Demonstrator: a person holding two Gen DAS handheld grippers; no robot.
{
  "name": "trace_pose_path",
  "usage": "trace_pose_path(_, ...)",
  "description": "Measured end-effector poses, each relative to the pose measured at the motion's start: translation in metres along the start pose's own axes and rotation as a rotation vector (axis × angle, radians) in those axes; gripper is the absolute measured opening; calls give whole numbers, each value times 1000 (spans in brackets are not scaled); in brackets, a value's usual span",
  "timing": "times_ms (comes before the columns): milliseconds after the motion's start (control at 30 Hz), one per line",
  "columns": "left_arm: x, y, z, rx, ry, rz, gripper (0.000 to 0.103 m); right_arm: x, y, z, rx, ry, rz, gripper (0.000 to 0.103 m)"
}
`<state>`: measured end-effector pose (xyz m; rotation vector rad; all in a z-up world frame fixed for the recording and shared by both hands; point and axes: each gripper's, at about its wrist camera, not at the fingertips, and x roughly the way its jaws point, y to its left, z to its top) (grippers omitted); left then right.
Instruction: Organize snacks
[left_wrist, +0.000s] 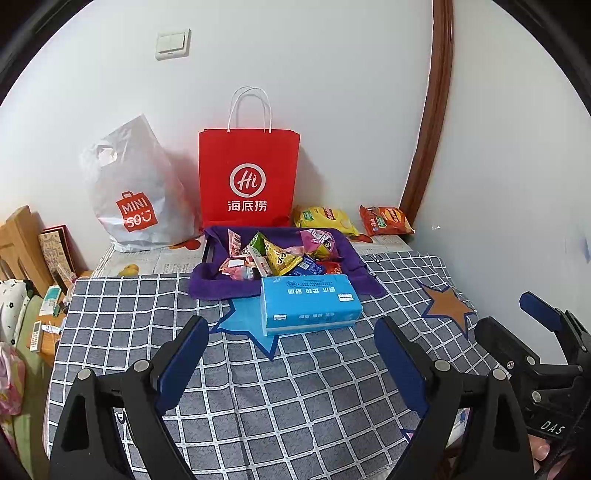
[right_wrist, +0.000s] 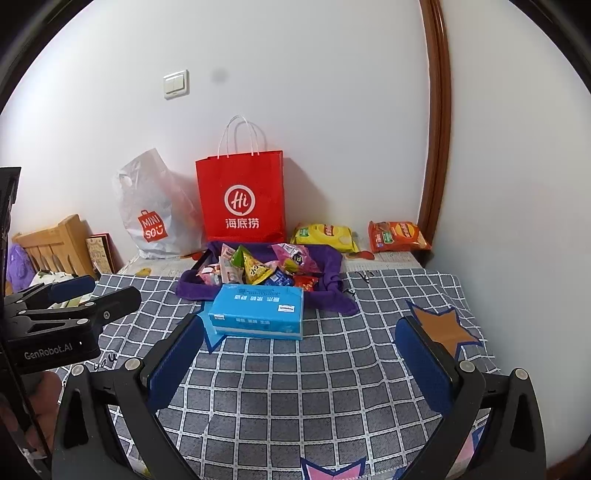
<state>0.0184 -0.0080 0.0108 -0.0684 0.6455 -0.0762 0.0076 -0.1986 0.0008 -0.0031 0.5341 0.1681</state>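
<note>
White walls are meeting in a corner behind the checked cloth that is covering the surface you are working over; whether it is a bed or a worktop cannot be told. You are holding the left hand-held gripper above the near part of that cloth, its blue-padded fingers standing wide apart and gripping nothing. The right hand-held gripper is hovering alongside it in the same way, spread and empty.

Straight ahead of both, a blue tissue pack is lying flat on the cloth, touching the near edge of the purple-lined tray. It is standing between your fingers and the snacks, so it is blocking the direct line to them. The snacks in the tray are sitting in a loose heap: small bright packets in pink, green, yellow, blue and red, several of them triangular, leaning on one another.

Behind the tray, a red paper bag with white handles is standing upright against the wall. A grey plastic shopping bag is slumping just to its left. To the right of the red bag, a yellow chip bag and an orange chip bag are lying flat, apart from each other, outside the tray near the corner. A light switch is showing high on the wall.
</note>
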Motion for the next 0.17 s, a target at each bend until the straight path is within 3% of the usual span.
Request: trace_pose_path(167, 1, 0, 2, 14, 1, 7, 91, 5, 0, 1, 0, -1, 3, 102)
